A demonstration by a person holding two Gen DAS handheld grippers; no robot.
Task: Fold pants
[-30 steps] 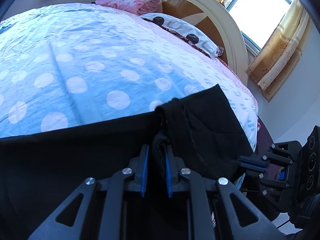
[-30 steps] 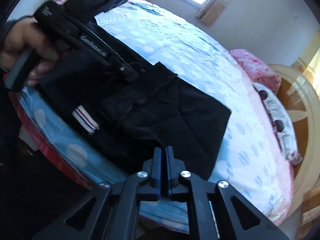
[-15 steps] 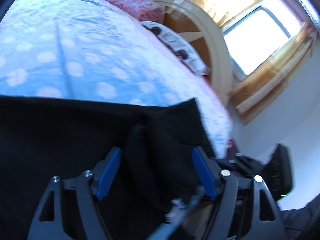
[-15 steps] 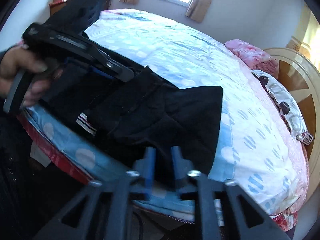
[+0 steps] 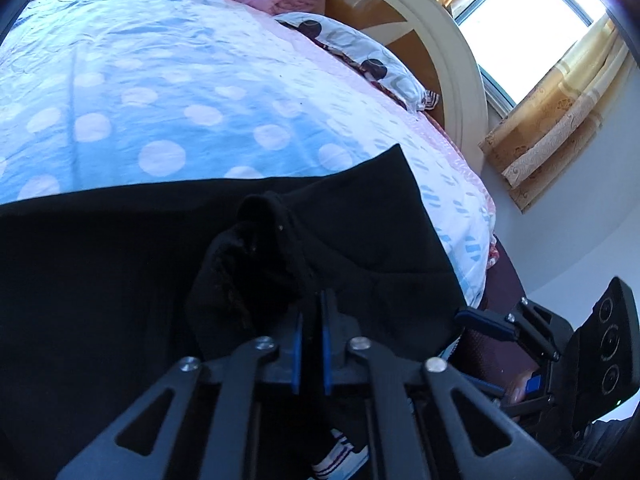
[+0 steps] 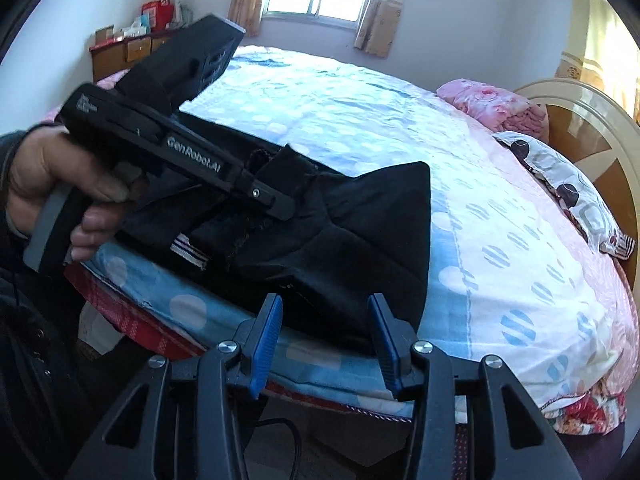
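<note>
Your left gripper point(image 5: 311, 312) pinches the black pants point(image 5: 120, 264); your right gripper point(image 6: 326, 320) is spread.
Left wrist: fabric bunches above your clenched fingers, on the polka-dot bedsheet point(image 5: 160, 92). Right wrist: your blue pads point(image 6: 266, 340) straddle the pants' near edge at the bedside.

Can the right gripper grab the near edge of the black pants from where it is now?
Probably yes. The right gripper is open, and the black pants lie just ahead of its fingertips at the bed's near edge, with nothing in between.
</note>
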